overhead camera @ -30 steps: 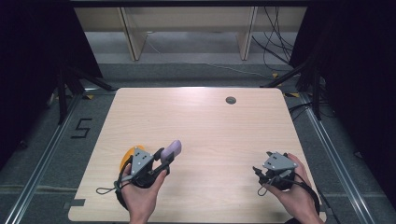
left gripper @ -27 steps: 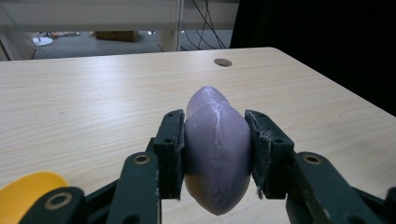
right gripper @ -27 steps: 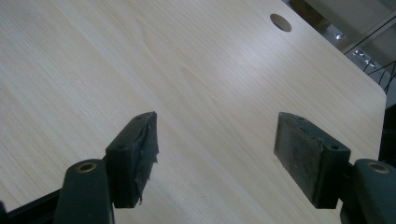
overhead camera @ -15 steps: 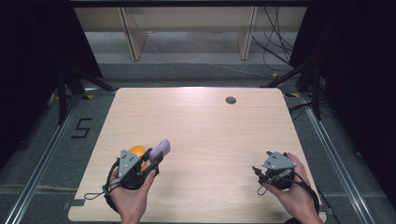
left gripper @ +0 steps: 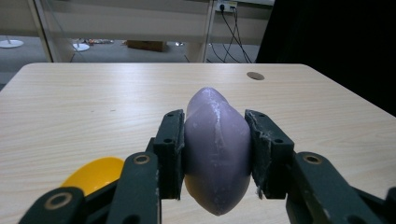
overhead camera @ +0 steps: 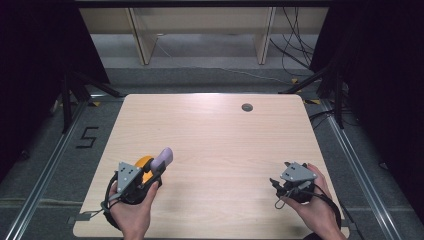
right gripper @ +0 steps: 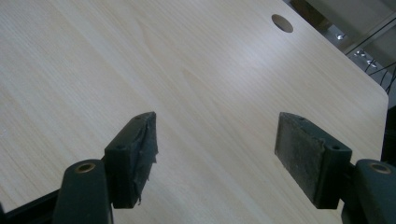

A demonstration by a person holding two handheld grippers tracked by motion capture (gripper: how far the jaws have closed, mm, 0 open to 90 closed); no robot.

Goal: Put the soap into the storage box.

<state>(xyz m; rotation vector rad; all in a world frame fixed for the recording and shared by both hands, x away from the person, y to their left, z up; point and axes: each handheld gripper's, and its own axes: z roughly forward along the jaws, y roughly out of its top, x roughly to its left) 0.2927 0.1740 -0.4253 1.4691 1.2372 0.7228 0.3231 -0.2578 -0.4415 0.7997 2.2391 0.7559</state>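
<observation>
Purple object (left gripper: 215, 148), smooth and oval, was clamped between the two black jaws of the left gripper (left gripper: 215, 154), its tip projecting forward past the pads and its underside hanging below them. Yellow piece (left gripper: 94, 173) lay low and to the left behind that gripper's near jaw; in the high view it showed as orange-yellow just beside the purple object. Left hand (overhead camera: 131, 212) gripped the tool from below at the near left part of the wooden table (overhead camera: 215, 145). Right gripper (right gripper: 215, 161) stood with jaws wide apart and nothing between them, angled down over bare wood; right hand (overhead camera: 315, 210) cradled it near the table's near right corner. Round hole (overhead camera: 247, 107) lay far ahead.
</observation>
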